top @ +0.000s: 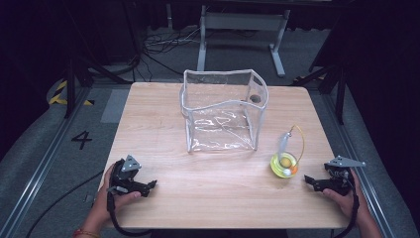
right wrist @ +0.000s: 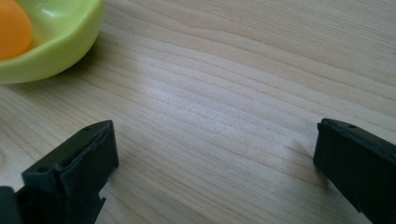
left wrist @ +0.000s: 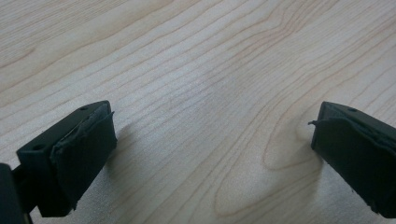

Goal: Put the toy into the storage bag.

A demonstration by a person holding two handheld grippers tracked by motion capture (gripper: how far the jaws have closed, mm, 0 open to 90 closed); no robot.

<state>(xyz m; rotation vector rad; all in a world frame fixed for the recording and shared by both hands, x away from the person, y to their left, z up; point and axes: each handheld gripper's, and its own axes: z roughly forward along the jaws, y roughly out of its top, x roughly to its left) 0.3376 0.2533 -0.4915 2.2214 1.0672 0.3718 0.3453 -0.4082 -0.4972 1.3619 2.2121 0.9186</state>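
A clear plastic bag with a white frame stands upright at the middle back of the wooden table. To its right sits a small yellow-green bowl holding small balls, one of them orange, with a thin yellow loop arching over it. My left gripper rests on the table near the front left corner, jaws wide apart over bare wood. My right gripper lies at the front right edge, open, pointing toward the bowl a short way off.
The table's edges lie close to both hands. Beyond the far edge are a grey floor with cables, a white stand and dark frames. A "4" mark is on the floor at left.
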